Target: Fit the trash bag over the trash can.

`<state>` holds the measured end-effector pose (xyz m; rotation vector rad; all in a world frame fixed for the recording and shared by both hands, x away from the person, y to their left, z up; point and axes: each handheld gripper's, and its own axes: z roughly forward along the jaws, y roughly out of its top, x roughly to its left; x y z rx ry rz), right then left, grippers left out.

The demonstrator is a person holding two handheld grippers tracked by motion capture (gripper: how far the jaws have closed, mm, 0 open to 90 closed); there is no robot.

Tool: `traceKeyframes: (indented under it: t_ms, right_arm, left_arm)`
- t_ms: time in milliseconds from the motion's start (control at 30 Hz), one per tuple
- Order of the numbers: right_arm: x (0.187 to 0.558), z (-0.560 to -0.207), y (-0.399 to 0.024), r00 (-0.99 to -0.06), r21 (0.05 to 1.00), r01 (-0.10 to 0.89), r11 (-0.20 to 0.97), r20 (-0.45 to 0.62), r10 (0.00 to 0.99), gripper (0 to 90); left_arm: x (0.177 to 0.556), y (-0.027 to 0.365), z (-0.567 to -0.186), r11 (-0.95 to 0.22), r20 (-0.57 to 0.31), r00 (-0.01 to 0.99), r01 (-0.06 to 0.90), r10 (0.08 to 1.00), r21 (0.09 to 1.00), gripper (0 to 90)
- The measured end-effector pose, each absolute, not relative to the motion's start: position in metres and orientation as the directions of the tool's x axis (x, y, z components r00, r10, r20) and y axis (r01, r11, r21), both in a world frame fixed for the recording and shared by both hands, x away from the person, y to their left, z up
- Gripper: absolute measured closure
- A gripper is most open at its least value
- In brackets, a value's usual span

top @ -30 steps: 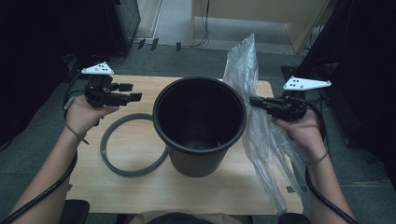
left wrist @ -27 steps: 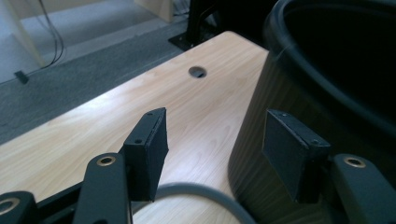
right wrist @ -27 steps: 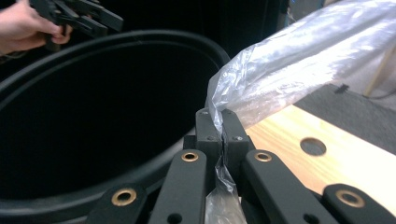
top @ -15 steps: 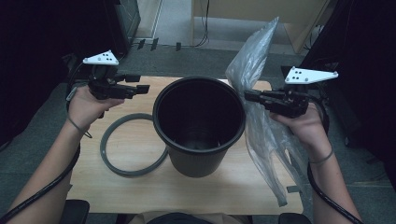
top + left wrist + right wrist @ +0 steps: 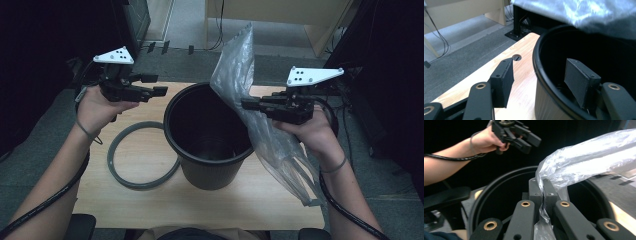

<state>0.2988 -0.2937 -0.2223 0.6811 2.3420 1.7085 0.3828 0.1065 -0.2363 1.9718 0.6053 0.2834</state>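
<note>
A black bin (image 5: 210, 165) stands open-topped in the middle of the wooden table (image 5: 150, 200). My right gripper (image 5: 248, 104) is shut on a clear plastic bag (image 5: 235, 70); in the right gripper view the film (image 5: 584, 160) is pinched between the jaws at my right gripper (image 5: 543, 185) above the bin (image 5: 499, 185). The bag rises over the bin's right rim and trails down toward the table's right edge (image 5: 295, 185). My left gripper (image 5: 157, 85) hovers open at the bin's upper left, nothing in it. In the left gripper view my left gripper (image 5: 539, 72) has its jaws apart beside the bin's rim (image 5: 537, 67).
A grey ring (image 5: 135, 180) lies flat on the table left of the bin. Behind the table are a wooden desk (image 5: 280, 10) and cables on the floor. Dark furniture stands at both sides. A hand with the other gripper (image 5: 516, 135) is seen in the right gripper view.
Both hands have risen. The right gripper has carried the bag up and inward, over the bin's right rim. The left gripper has lifted at the bin's upper left.
</note>
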Motion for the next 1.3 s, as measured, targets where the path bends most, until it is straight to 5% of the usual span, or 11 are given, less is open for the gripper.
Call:
traceKeyframes:
  t_ms: [1300]
  right_arm:
    - [0.295,-0.238,-0.234,-0.942,0.908,0.278,0.313,0.194,0.274,89.8]
  left_arm:
    - [0.381,0.035,-0.201,-0.375,-0.078,0.938,0.210,0.339,0.903,51.0]
